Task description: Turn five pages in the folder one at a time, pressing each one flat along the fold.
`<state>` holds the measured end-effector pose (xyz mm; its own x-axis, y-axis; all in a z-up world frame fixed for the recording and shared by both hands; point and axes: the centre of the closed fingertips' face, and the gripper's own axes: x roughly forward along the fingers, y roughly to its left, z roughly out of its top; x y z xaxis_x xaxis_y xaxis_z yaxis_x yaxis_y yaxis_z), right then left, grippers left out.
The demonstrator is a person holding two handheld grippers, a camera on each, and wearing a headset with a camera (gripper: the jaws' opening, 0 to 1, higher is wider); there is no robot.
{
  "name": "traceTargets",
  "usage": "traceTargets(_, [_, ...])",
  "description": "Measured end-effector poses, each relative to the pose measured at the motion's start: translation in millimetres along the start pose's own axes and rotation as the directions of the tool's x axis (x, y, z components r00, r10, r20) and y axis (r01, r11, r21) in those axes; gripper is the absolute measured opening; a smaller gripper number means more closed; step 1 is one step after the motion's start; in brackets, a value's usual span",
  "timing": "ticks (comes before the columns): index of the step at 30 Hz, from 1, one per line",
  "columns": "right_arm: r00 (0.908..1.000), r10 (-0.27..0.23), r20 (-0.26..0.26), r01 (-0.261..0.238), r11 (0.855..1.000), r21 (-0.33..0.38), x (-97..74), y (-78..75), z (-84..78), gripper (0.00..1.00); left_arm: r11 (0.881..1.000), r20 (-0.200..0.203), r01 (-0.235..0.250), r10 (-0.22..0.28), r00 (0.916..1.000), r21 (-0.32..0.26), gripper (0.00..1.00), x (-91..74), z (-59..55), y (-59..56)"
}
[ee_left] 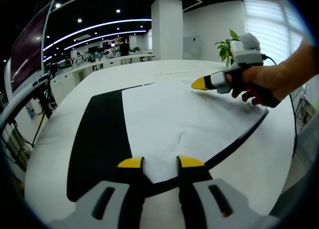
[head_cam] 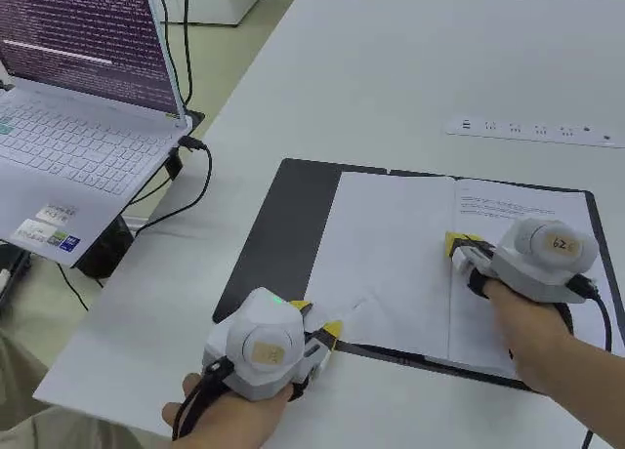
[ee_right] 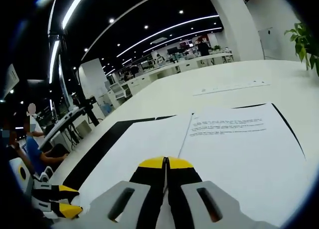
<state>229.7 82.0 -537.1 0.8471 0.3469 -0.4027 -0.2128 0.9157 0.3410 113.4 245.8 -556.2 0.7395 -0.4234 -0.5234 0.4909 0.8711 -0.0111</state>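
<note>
A black folder (head_cam: 283,224) lies open on the white table, with a blank white page (head_cam: 391,244) on its left and a page with printed lines (head_cam: 518,210) on its right. My left gripper (head_cam: 317,319) is at the folder's near edge. It stands open, its yellow tips (ee_left: 160,163) on either side of the blank page's (ee_left: 169,114) near edge. My right gripper (head_cam: 459,244) is shut, tips together (ee_right: 166,163), and rests on the paper by the fold (ee_right: 184,134). It also appears in the left gripper view (ee_left: 199,83).
An open laptop (head_cam: 68,98) sits on a lower stand at the left, with black cables (head_cam: 186,166) hanging toward the table edge. A white power strip (head_cam: 532,130) lies behind the folder. Bare table stretches beyond it.
</note>
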Motion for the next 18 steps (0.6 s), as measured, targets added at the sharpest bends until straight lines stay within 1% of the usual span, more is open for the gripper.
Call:
traceTargets(3, [1.0, -0.008, -0.001, 0.008, 1.0, -0.022, 6.4, -2.3, 0.6, 0.0, 1.0, 0.004, 0.0, 0.0, 1.0, -0.002, 0.24, 0.3, -0.3, 0.4])
traceTargets(4, [1.0, -0.009, -0.003, 0.008, 1.0, -0.019, 8.8, -3.1, 0.8, 0.0, 1.0, 0.007, 0.0, 0.0, 1.0, -0.004, 0.24, 0.5, -0.5, 0.8])
traceTargets(6, [0.9998, -0.019, 0.006, 0.019, 1.0, -0.023, 14.2, -6.9, 4.7, 0.0, 1.0, 0.01, 0.0, 0.0, 0.9999, -0.002, 0.24, 0.8, -0.7, 1.0])
traceTargets(7, [0.9998, -0.019, 0.006, 0.019, 1.0, -0.022, 16.4, -7.8, 5.2, 0.0, 1.0, 0.012, 0.0, 0.0, 0.9999, -0.004, 0.24, 0.7, -0.6, 0.9])
traceTargets(8, [0.9997, -0.018, 0.016, 0.019, 0.999, -0.033, 19.9, -9.2, 8.5, 0.0, 1.0, 0.013, 0.0, 0.0, 0.9999, -0.006, 0.24, 0.7, -0.5, 0.8])
traceTargets(9, [0.9997, -0.023, 0.008, 0.023, 0.999, -0.032, 21.7, -10.4, 8.7, 0.0, 1.0, 0.015, 0.0, 0.001, 0.9999, -0.005, 0.24, 0.6, -0.3, 0.7])
traceTargets(12, [0.9997, -0.021, 0.011, 0.021, 0.999, -0.042, 29.3, -13.8, 12.8, 0.0, 1.0, 0.023, -0.001, 0.002, 0.9997, -0.009, 0.25, 0.3, -0.1, 0.6])
traceTargets(15, [0.9996, -0.025, 0.012, 0.026, 0.999, -0.039, 37.3, -18.4, 17.3, 0.0, 1.0, 0.027, -0.002, 0.002, 0.9996, -0.013, 0.25, 0.9, -0.7, 1.3])
traceTargets(16, [0.9996, -0.026, 0.012, 0.026, 0.999, -0.024, 41.0, -19.7, 19.2, 0.0, 1.0, 0.027, -0.002, 0.003, 0.9996, -0.014, 0.25, 1.0, -0.7, 1.3])
traceTargets(18, [0.9995, -0.03, 0.013, 0.03, 0.999, -0.019, 45.8, -21.3, 21.9, 0.0, 1.0, 0.028, -0.002, 0.003, 0.9996, -0.015, 0.25, 1.2, -0.9, 1.6])
